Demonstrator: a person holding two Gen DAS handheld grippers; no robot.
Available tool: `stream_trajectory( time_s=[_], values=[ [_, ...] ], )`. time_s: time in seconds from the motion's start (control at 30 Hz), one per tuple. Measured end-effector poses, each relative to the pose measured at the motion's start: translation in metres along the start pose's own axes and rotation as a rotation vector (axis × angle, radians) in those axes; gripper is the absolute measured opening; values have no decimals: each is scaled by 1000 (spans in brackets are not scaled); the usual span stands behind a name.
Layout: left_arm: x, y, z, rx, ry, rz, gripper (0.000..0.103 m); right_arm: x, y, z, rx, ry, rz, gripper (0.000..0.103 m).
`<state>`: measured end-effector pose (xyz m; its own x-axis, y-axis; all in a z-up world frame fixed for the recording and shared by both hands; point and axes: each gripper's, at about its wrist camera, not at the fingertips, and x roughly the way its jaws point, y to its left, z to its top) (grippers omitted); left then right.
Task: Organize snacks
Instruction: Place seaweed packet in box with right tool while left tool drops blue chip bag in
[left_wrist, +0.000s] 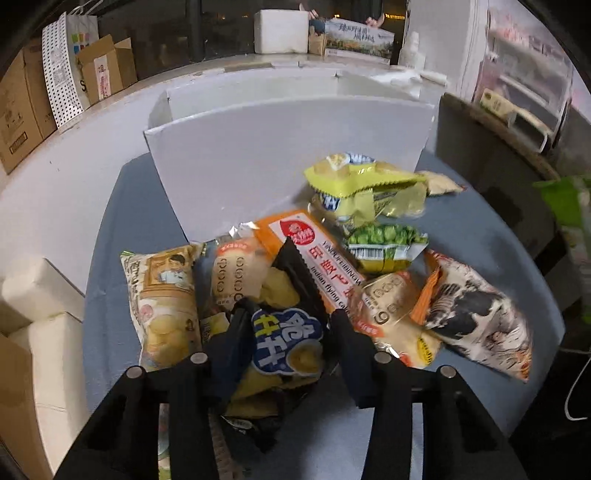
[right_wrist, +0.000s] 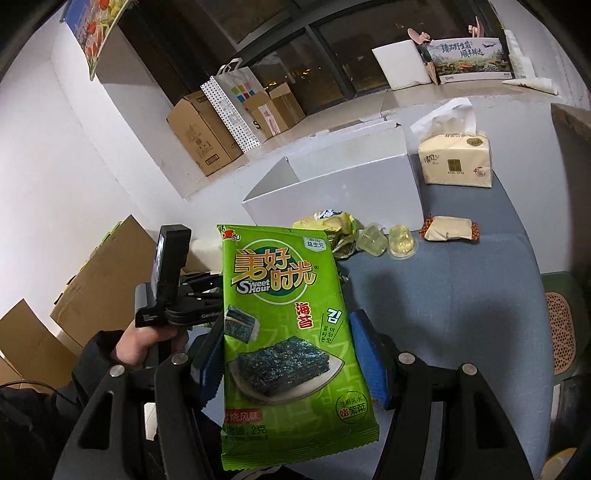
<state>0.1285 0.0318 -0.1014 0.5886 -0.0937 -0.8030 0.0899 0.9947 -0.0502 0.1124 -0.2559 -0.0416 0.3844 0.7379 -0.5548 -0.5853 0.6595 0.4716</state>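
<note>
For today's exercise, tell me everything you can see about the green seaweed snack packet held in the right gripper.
The green seaweed snack packet is a flat, glossy plastic pouch with serrated top and bottom edges. Its front shows yellow Chinese characters, the words "Sweet Hour", a red label and a picture of dark seaweed sheets on a plate. It looks sealed and unopened. It stands roughly upright, leaning slightly, lifted above the blue table. The right gripper clamps its lower half, with a blue-padded finger pressing on each side edge; nothing else touches it.

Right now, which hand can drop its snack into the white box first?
Probably the right. Its tongs hold the green seaweed packet lifted above the table, facing the white box. The left tongs grip a black chip bag down low among the snack pile.
</note>
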Motion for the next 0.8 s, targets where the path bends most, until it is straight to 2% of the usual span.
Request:
stream_trajectory(
  time_s=[0.17, 0.3, 0.37, 0.5, 0.57, 0.63, 0.8],
  values=[
    [-36, 6, 0, -45, -93, -64, 47, 1, 4, 1, -7, -8, -8, 67],
    [-73, 9, 10, -85, -203, -107, 47, 1, 8, 10, -15, -32, -22, 67],
    [-90, 11, 19, -99, -260, -136, 47, 3, 12, 23, -24, -47, -36, 67],
    [-111, 16, 53, -108, -347, -144, 47, 10, 20, 59, -43, -95, -93, 67],
    [-115, 19, 76, -112, -381, -141, 47, 18, 25, 86, -58, -129, -141, 67],
    [-111, 21, 101, -101, -407, -108, 47, 31, 26, 112, -74, -149, -181, 67],
    [-68, 33, 160, -124, -371, -68, 47, 83, 9, 174, -94, -113, -282, 67]
  ],
)
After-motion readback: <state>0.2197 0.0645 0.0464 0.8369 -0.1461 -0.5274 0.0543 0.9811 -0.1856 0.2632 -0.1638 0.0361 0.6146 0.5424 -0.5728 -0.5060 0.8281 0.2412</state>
